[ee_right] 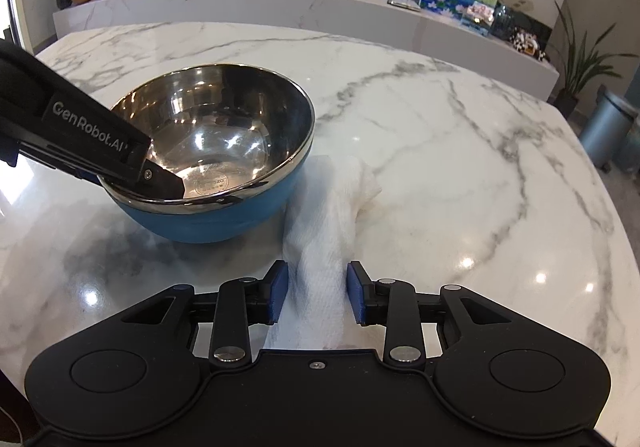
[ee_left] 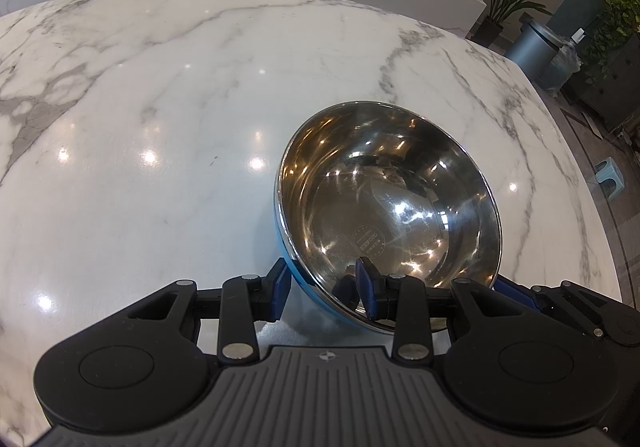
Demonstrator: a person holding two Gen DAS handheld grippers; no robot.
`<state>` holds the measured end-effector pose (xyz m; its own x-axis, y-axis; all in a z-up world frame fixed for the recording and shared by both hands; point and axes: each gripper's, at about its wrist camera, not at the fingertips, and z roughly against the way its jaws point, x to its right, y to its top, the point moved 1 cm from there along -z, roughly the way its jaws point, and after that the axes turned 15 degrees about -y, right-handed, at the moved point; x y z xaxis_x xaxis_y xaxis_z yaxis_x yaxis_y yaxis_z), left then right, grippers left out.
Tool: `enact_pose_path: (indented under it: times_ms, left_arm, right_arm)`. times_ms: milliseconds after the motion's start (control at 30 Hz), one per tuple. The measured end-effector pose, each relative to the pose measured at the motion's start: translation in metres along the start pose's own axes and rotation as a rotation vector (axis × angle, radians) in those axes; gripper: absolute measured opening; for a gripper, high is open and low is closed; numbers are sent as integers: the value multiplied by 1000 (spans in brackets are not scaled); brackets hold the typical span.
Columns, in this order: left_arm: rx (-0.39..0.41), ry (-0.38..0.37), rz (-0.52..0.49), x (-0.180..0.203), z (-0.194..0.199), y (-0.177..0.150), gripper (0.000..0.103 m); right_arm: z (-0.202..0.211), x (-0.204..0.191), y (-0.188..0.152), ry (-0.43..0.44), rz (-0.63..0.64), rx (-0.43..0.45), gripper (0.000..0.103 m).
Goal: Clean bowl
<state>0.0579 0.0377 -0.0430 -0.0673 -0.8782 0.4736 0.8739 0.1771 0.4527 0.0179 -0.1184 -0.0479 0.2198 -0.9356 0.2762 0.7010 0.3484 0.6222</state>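
A bowl (ee_left: pixel 392 199), shiny steel inside and blue outside, stands on the white marble table (ee_left: pixel 160 127). My left gripper (ee_left: pixel 324 287) is shut on its near rim, one pad on the blue outer wall and the other inside. In the right wrist view the bowl (ee_right: pixel 224 127) sits at left, and the left gripper (ee_right: pixel 150 187) reaches in from the left edge. A crumpled white cloth (ee_right: pixel 328 215) lies on the table against the bowl's right side. My right gripper (ee_right: pixel 316 295) is open, and the cloth's near end lies loosely between its blue pads.
The marble table (ee_right: pixel 460 167) curves away to an edge at right. Behind it runs a long white counter (ee_right: pixel 320 7) with pictures, boxes and ornaments. Potted plants (ee_right: pixel 580 59) and a grey bin (ee_right: pixel 608 127) stand on the floor at far right.
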Motion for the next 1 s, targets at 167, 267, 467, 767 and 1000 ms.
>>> enact_pose_path:
  times_ms: [167,267,467,767,1000]
  left_arm:
    - [-1,0,0,-1,0,1,33]
    - [-1,1,-1,-1,1,1,33]
    - [-3,1,-2,0,0,1,33]
    - [-4,4,-8,1,0,1,33]
    - [-3,7,-10,3,-1,0,33]
  right_arm:
    - [-1,3,0,22,-26,-13,30]
    - [-1,3,0,25,-21,-12,23]
    - [-1,2,-1,15,-11,-2,15]
    - [23,4,6,-52,-5,133,15]
    - [30,7,10,-58,4,170,15]
